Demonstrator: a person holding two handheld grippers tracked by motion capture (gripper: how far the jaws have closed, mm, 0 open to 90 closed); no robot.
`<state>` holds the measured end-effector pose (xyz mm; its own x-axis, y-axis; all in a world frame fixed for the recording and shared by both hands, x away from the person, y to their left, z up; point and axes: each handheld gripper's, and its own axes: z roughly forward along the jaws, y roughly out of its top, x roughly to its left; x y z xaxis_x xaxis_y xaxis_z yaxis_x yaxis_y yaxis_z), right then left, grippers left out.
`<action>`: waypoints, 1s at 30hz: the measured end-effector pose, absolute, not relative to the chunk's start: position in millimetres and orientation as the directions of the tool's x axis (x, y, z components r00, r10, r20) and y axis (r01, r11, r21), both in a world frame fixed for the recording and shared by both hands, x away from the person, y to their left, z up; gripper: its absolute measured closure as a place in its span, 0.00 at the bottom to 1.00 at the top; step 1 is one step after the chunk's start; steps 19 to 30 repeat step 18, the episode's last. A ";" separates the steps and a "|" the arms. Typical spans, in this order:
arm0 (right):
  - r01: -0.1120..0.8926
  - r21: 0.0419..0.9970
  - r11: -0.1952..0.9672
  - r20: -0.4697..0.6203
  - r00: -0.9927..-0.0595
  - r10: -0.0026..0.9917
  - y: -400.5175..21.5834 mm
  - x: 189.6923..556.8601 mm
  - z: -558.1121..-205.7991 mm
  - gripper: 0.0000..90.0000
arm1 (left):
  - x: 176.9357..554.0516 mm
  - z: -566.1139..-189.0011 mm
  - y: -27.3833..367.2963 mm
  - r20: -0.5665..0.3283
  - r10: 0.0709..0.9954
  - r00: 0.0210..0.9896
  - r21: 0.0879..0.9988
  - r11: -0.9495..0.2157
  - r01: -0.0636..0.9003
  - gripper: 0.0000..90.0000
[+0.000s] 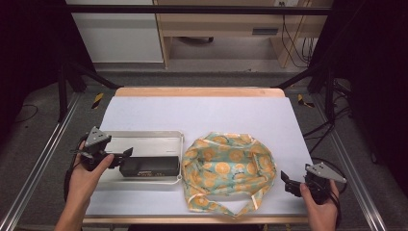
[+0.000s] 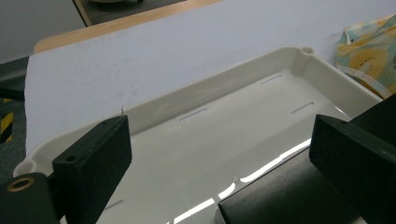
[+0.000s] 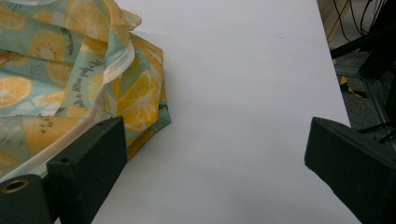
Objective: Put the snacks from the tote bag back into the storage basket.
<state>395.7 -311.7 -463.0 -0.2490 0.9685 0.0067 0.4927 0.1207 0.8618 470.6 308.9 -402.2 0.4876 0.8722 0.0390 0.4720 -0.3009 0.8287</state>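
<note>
A black box (image 1: 149, 166) is seen lying in the white tray (image 1: 144, 138), left of the fruit-print cloth (image 1: 229, 162). The left gripper (image 1: 126, 155) is held spread at the box; the right gripper (image 1: 286, 182), spread, is held just right of the cloth.

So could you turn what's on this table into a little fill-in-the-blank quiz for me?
1. The black box lies inside the white ____.
2. The cloth bag is printed with slices of ____.
3. The jaws of the left gripper stand ____, close by the box.
4. The right gripper sits to the ____ of the bag in the high view.

Missing words: tray; orange; open; right
</note>
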 end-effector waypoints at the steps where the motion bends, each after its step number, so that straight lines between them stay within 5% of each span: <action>1: 0.493 0.862 0.121 0.007 -0.249 0.968 -311.7 395.7 -463.0 0.07 | 470.1 -404.2 311.8 0.032 0.875 0.483 0.829 -0.293 0.476 0.07; 30: 0.495 0.860 0.121 0.012 -0.257 0.966 -309.5 396.3 -462.2 0.07 | 457.2 -426.7 350.9 0.010 0.921 0.389 0.821 -0.230 0.522 0.07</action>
